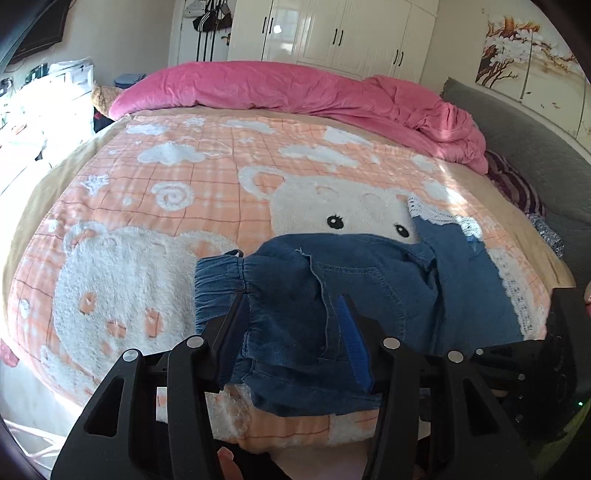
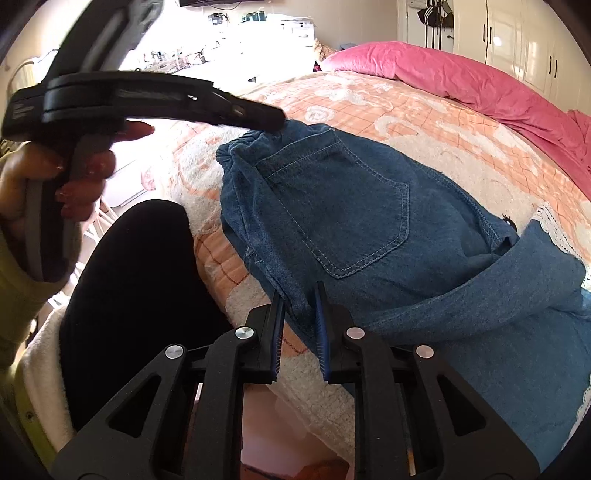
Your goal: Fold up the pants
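Sunlit bedroom around you: white wardrobes (image 1: 332, 33) stand at the far wall, and a pink duvet (image 1: 295, 88) lies bunched along the far edge of the bed. Your bed is covered by a peach checked blanket (image 1: 166, 177) with fluffy white bears. On its near part lie the denim pants (image 1: 369, 288), folded over, with white lace trim (image 1: 513, 284) at the leg hems on the right. Your left gripper (image 1: 295, 317) stands about half open, its fingers straddling the elastic waistband end of the pants; cloth lies between the jaws, but the pads do not press it. From the right wrist view, that gripper's tip sits at the waistband's far corner, held by your left hand (image 2: 77, 177). Your right gripper (image 2: 300, 295) is nearly closed and pinches a fold of denim at the near edge of the pants, just below the back pocket (image 2: 343, 206).
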Available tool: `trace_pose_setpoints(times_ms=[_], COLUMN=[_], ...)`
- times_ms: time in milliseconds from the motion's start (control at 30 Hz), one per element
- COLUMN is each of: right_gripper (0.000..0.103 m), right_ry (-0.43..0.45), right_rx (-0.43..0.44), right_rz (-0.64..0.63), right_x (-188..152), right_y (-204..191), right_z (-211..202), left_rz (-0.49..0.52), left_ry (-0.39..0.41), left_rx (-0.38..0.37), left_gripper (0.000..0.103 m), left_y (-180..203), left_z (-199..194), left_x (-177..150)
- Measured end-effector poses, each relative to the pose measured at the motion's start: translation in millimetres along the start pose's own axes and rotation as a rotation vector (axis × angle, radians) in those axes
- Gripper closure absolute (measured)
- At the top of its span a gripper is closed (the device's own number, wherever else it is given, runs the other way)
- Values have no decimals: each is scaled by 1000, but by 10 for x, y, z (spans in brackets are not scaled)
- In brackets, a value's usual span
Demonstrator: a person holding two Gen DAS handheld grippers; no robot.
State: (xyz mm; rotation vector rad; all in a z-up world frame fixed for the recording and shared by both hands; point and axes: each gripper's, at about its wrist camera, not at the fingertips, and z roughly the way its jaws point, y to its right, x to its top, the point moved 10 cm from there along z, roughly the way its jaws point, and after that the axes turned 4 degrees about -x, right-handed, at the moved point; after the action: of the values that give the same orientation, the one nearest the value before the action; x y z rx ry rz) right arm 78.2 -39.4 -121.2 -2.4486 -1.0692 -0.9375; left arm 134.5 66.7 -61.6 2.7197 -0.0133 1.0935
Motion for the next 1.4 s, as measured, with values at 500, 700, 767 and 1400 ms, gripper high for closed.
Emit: trace_pose_setpoints(times_ms=[500, 700, 767, 1400], right_gripper=[56, 52, 49, 18], right_ry=[105, -29, -137, 143], right_rx=[0, -71, -89, -247], right_rz=[114, 185, 230, 498], right_x=[336, 313, 22, -130], right_y=[126, 328, 408, 1547], right_z=[-399, 123, 411, -752], left_rz=[61, 67, 66, 97], left_ry=[-52, -50, -49, 85], left_rx=[126, 131, 124, 2], left_gripper=[56, 55, 55, 33], left_y=[-239, -225, -223, 367], left_z=[262, 261, 275, -436], left_x=[-413, -422, -431, -107])
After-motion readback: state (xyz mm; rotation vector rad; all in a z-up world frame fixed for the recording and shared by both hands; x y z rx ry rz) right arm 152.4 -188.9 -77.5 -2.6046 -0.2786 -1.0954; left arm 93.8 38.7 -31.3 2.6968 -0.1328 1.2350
